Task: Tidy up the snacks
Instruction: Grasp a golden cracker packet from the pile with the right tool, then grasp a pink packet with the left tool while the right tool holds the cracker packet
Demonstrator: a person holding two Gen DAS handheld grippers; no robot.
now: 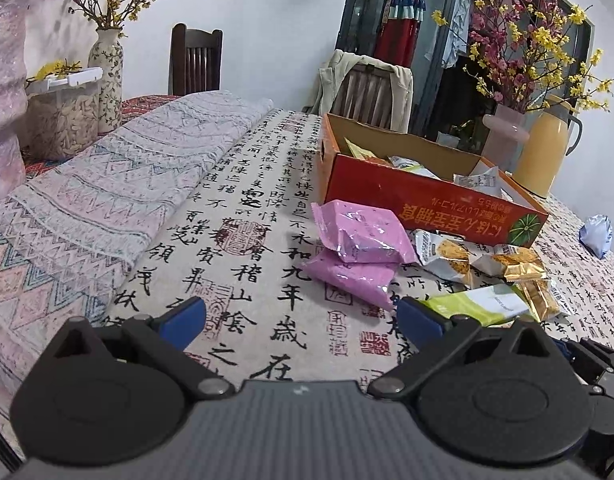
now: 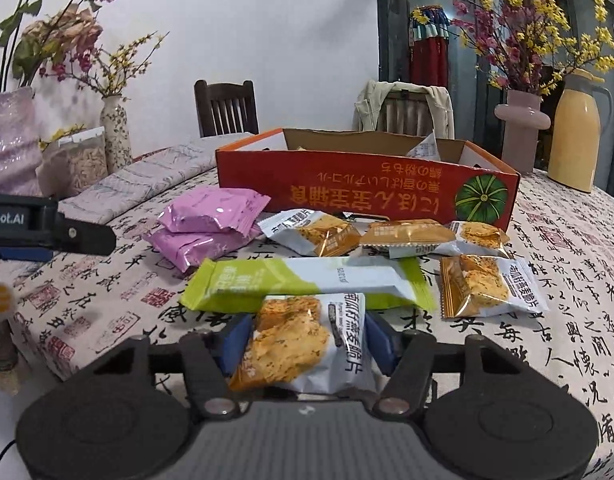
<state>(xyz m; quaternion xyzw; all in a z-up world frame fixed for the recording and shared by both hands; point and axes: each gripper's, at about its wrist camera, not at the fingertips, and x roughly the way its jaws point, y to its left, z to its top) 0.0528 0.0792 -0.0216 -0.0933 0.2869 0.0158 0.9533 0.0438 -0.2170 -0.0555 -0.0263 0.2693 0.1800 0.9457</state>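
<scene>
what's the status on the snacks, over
Left gripper open, empty. Right gripper pinching a cracker packet. Orange box behind; green packet lies between.

Two gripper-mounted fisheye views, low over the table, angled slightly downward: left one faces the orange box (image 1: 427,196) obliquely from its left, right one squarely and nearer; both share box, pink packets (image 2: 211,228), far wall.

Left gripper (image 1: 301,314) gapes near pink packets (image 1: 357,248); orange box (image 1: 423,200) perhaps half-full
</scene>
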